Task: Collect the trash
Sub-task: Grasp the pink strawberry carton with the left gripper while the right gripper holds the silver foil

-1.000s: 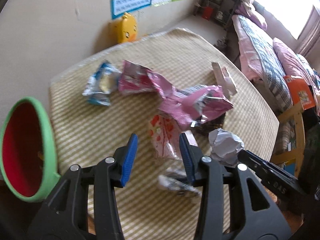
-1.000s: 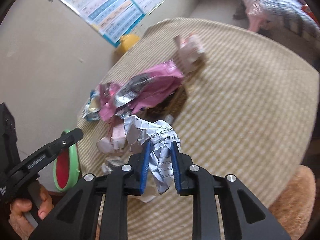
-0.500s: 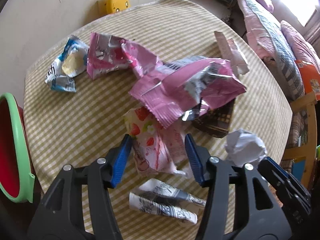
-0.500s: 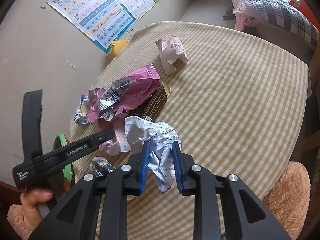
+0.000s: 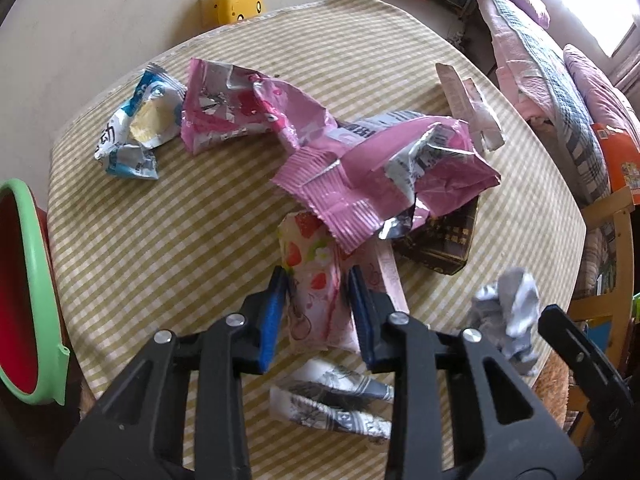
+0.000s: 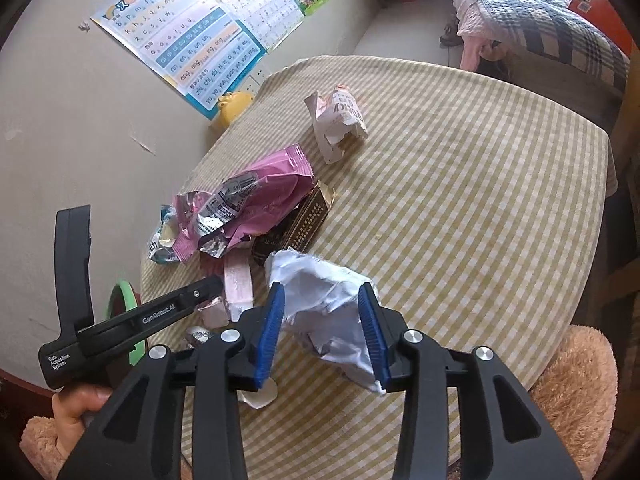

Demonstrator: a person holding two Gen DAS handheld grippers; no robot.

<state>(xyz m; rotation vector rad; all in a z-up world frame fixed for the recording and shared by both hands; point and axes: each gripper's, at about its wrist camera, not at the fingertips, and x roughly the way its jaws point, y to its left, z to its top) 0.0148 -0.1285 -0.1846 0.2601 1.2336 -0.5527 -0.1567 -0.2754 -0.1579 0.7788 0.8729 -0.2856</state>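
Observation:
A strawberry-print wrapper lies flat on the check-cloth table. My left gripper points steeply down over it, its jaws closing, and both blue pads press on the wrapper's edges. Between the pads of my right gripper sits a crumpled white paper ball. Those jaws are opening and the paper sits loose in the widening gap. The paper ball shows blurred near the table's right edge in the left wrist view. A red bin with a green rim stands off the table's left edge.
More trash lies on the table: a big pink bag, a pink foil wrapper, a blue-white wrapper, a dark box, a grey patterned wrapper and a torn white wrapper. A bed stands at right, and a plush stool is near.
My left gripper sank toward the strawberry wrapper, spread wider, then narrowed onto it. My right gripper's pads moved apart from a tight pinch, and the paper ball puffed out between them.

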